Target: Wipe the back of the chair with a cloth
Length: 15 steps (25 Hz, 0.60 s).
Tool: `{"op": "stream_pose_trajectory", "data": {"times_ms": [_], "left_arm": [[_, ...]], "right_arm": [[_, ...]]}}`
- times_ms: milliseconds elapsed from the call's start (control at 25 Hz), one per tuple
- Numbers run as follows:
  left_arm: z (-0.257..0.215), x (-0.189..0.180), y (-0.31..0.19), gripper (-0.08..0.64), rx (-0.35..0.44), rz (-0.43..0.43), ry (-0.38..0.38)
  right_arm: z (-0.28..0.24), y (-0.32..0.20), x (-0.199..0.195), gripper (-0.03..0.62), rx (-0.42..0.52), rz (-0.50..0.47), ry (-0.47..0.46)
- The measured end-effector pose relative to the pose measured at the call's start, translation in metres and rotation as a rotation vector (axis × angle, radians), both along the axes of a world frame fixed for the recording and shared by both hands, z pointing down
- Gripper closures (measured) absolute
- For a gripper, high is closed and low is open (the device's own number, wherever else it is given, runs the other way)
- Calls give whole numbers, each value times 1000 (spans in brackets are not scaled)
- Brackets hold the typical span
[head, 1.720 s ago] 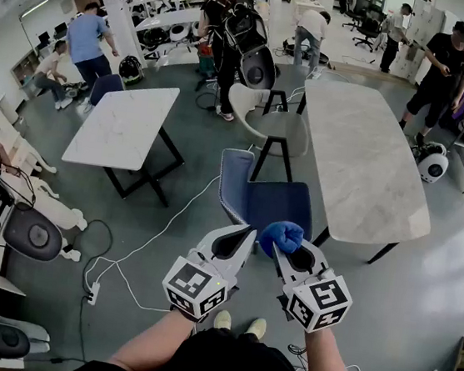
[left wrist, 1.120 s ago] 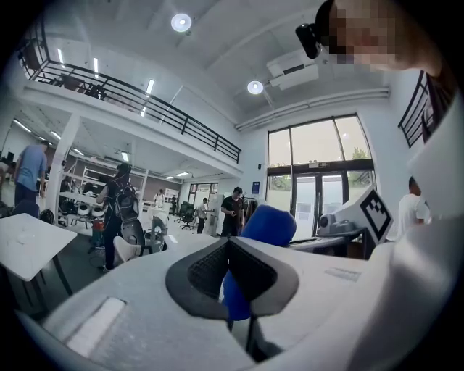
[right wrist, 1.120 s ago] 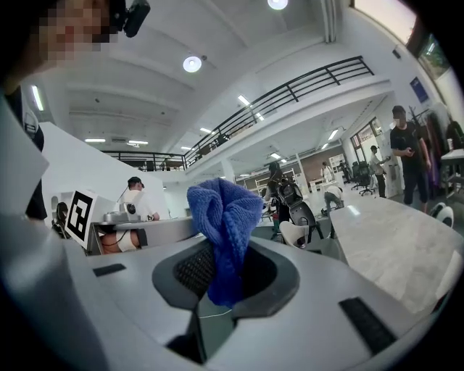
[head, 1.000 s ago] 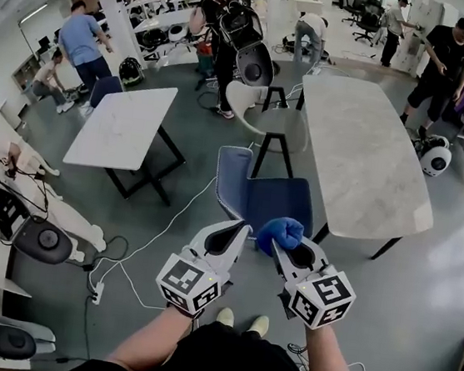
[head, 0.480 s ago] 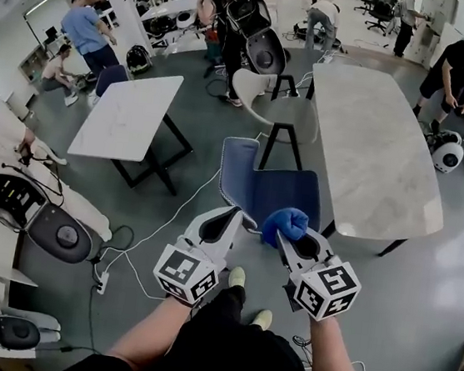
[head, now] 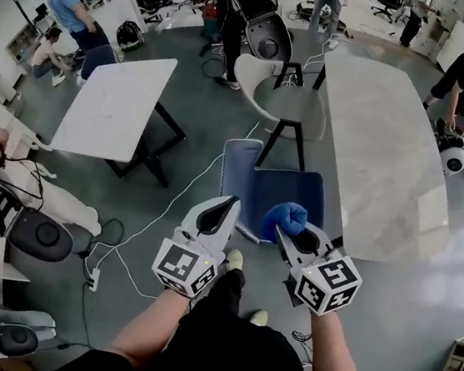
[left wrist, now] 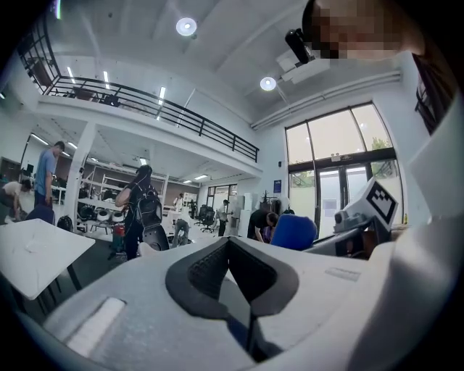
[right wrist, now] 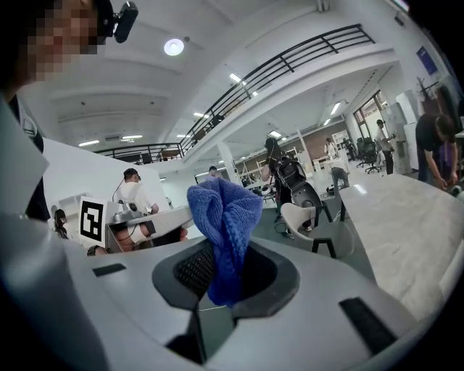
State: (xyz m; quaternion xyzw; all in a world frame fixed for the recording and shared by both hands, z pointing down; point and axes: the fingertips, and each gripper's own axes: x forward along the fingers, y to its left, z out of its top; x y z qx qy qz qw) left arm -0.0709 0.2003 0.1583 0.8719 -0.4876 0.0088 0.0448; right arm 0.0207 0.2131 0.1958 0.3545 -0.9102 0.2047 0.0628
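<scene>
Though the right gripper (head: 292,231) clamps the bunched blue cloth (head: 285,217) near the blue padded chair (head: 275,191), wiping seems unstarted; the left gripper (head: 223,208) has its fingers together, empty.

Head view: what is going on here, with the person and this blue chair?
A person stands in front of a blue chair, holding a gripper in each hand. The right gripper is shut on a bunched blue cloth. The left gripper is shut with nothing in it. Both are held side by side near the seat. The cloth is not yet on the chair's back, so wiping has not begun.
</scene>
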Motion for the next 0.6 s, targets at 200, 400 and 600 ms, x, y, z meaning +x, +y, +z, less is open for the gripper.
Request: {"op": "stream_pose_trajectory", "data": {"times_ms": [200, 400, 600], "left_arm": [[17, -42, -73, 552, -26, 3, 4], [40, -75, -140, 552, -48, 7, -2], [68, -93, -188, 552, -59, 15, 0]], "right_arm": [[22, -70, -40, 517, -56, -23, 25], [58, -131, -63, 517, -160, -46, 29], [94, -172, -83, 517, -251, -103, 10]]}}
